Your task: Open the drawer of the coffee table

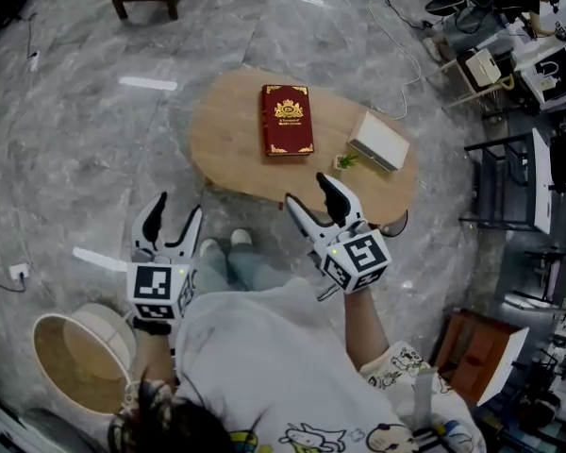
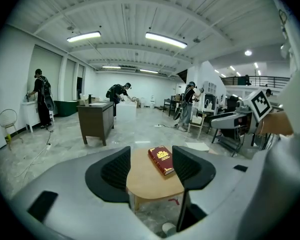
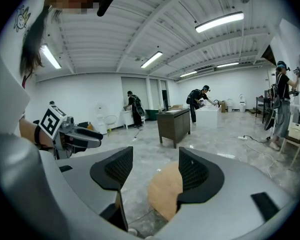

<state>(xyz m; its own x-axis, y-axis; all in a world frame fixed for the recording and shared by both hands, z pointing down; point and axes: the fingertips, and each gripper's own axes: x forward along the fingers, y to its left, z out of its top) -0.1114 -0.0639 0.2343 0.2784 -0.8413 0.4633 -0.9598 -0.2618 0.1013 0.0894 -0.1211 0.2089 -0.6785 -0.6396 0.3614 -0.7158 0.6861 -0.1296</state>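
Both pairs of jaws stand wide apart with nothing between them: left gripper at lower left, right gripper at centre. The coffee table fills the upper centre, with a red book lying on it.

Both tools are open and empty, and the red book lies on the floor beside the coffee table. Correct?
No: the red book lies on top of the coffee table, as the head view shows. The left tool and right tool are open and empty.
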